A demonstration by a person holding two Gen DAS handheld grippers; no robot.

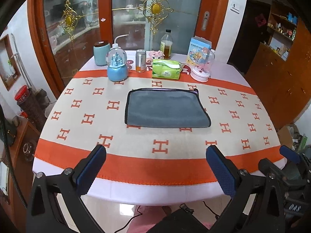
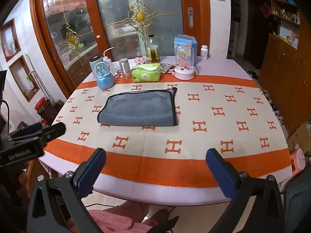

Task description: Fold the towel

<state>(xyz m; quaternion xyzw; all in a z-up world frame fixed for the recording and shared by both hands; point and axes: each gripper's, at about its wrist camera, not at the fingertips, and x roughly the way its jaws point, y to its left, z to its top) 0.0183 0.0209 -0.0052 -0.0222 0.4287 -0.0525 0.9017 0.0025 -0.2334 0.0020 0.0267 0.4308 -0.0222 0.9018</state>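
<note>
A grey towel (image 1: 167, 108) with black edging lies folded in a flat rectangle at the middle of the table; a purple layer peeks out at its far right corner. It also shows in the right wrist view (image 2: 139, 108). My left gripper (image 1: 155, 151) is open and empty, held over the table's near edge, well short of the towel. My right gripper (image 2: 155, 154) is open and empty, also back at the near edge. The left gripper's body shows at the left of the right wrist view (image 2: 33, 134).
An orange and cream tablecloth (image 1: 77, 136) covers the table. Along the far side stand a snow globe (image 1: 116, 66), a metal can (image 1: 140, 60), a green tissue pack (image 1: 167, 69), a bottle (image 1: 166, 44), a pink dome toy (image 1: 202, 66) and a blue box (image 1: 198, 48).
</note>
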